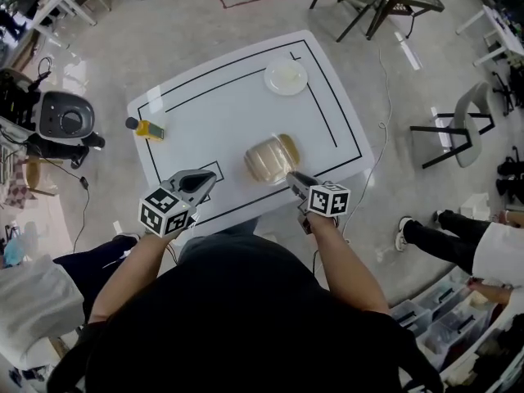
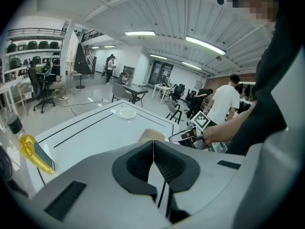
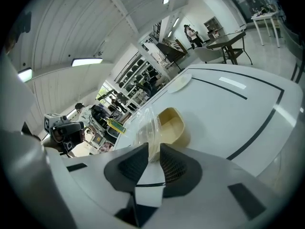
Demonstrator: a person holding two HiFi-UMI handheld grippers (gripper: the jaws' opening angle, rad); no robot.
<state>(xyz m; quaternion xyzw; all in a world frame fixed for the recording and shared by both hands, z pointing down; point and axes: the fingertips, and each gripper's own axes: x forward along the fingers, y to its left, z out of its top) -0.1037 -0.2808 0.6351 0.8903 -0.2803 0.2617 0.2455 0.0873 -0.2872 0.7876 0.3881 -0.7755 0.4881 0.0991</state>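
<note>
White plate (image 1: 286,77) at the table's (image 1: 221,117) far edge, yellow bottle (image 1: 147,128) by its left edge.

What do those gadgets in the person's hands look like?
The left gripper and the right gripper are alike: light grey plastic bodies tapering to two jaws, lined with black ribbed pads, each carrying a cube of black-and-white square markers. No cables show. The person wears a black short-sleeved top.

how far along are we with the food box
Done: the clear plastic lid stands raised off the beige food box. In hand: the right gripper pinches the lid's edge in its jaws; the left gripper is shut, empty. Left: yellow bottle and white plate look untouched.
</note>
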